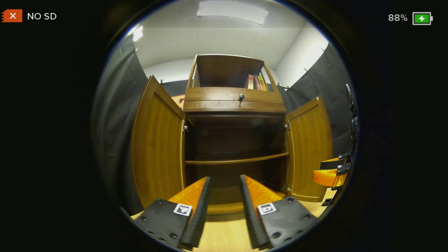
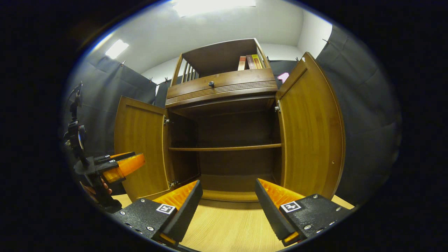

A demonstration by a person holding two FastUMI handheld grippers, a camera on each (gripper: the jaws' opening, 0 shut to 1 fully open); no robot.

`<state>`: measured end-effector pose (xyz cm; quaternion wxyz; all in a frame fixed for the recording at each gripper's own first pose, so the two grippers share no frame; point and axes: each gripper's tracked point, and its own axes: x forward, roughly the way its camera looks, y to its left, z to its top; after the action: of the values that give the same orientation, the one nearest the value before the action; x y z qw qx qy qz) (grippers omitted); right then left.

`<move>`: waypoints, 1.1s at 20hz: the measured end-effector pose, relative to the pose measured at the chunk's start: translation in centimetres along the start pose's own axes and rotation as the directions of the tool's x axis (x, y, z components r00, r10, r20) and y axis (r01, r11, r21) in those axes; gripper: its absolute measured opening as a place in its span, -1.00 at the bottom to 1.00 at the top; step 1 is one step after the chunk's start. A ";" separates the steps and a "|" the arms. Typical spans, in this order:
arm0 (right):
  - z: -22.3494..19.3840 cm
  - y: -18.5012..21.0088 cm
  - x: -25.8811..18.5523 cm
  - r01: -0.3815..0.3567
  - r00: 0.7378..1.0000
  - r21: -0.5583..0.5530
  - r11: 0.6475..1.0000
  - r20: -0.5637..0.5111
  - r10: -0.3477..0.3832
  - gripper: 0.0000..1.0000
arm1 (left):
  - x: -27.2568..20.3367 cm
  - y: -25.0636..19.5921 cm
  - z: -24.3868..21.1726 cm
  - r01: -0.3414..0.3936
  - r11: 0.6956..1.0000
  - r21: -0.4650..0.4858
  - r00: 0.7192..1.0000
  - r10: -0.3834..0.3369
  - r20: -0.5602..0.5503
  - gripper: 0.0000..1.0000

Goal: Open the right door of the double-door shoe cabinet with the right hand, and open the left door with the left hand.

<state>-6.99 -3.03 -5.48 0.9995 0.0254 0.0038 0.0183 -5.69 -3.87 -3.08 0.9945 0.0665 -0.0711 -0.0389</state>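
While both doors point(image 2: 311, 129) gape | books point(image 2: 249, 62) up top | shelf point(image 2: 224, 148) bare | each gripper's point(image 1: 225, 206) fingers apart, gripping nothing

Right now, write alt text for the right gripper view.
A wooden shoe cabinet stands with its left door and right door swung open, showing a bare shelf. The right gripper hangs open before it; the left gripper shows at left.

Wooden shoe cabinet point(image 1: 234, 105): both doors swung open.
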 end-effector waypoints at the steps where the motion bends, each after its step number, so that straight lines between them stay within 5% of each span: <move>1: -0.3 0.0 0.0 -0.002 1.000 0.006 1.000 -0.004 0.002 0.87 | -0.1 -0.5 0.0 0.008 1.000 0.001 1.000 -0.008 -0.002 0.15; 5: -0.7 0.1 0.0 -0.011 1.000 0.010 1.000 -0.018 0.011 0.87 | -0.2 -0.9 -0.5 0.017 0.999 -0.039 1.000 -0.018 -0.025 0.58; 8: -0.6 0.1 -0.2 -0.016 1.000 0.008 1.000 -0.008 0.016 0.87 | 0.1 0.4 -0.6 -0.020 0.999 -0.045 0.999 0.019 -0.027 0.70; 22: 0.7 0.5 0.1 -0.012 1.000 0.008 1.000 0.003 0.012 0.87 | 0.1 2.4 -0.5 -0.059 0.997 -0.041 0.997 0.057 -0.042 0.69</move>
<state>-6.90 -2.52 -4.77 0.9993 0.0293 0.0022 0.0242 -5.33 -1.47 -3.18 0.9976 0.0441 -0.0521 -0.0101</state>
